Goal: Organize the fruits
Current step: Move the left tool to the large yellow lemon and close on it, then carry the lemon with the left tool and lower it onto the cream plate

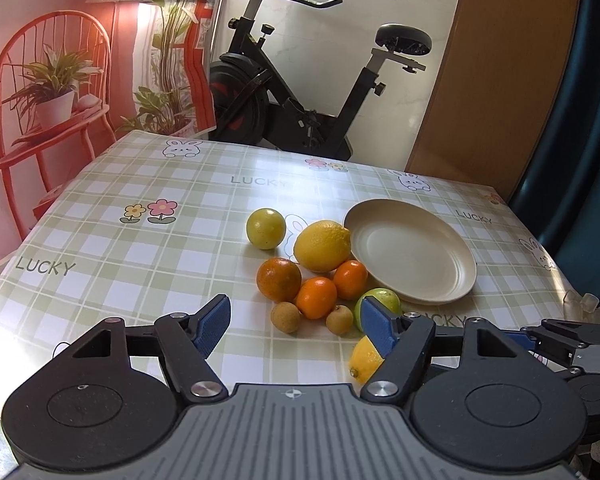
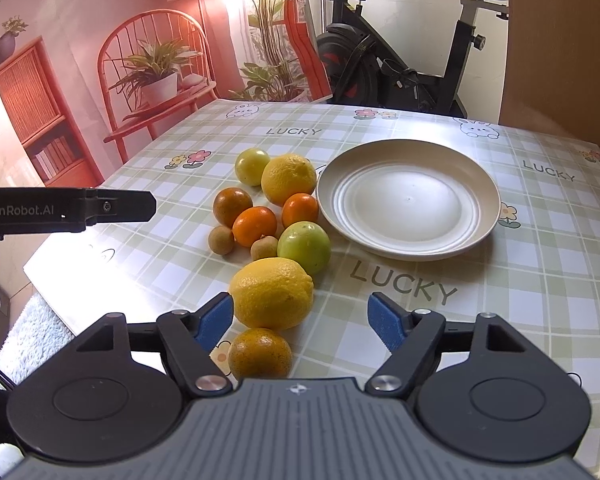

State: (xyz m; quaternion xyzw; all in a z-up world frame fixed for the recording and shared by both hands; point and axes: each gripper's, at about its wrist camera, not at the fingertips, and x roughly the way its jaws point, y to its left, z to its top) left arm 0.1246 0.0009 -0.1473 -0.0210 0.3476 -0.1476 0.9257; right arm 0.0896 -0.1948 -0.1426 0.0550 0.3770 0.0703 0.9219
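The left gripper (image 1: 295, 328) hangs over the green-checked bench (image 1: 140, 264), jaws spread with nothing between them; a heap of round citrus fruits (image 1: 312, 264) lies just ahead, toward its right jaw. The right gripper (image 2: 301, 322) also has its jaws parted and empty, a large yellow lemon (image 2: 271, 293) against the left jaw. Beyond the right jaw sits a round cream plate (image 2: 409, 204), bare.

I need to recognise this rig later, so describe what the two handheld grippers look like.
Both match: the left gripper and right gripper have black linkage arms on round black pivots with silver bolts, a ribbed grey body bearing a crosshair mark, and blue textured pads. White "GenRobot.AI" lettering marks the left one's side.
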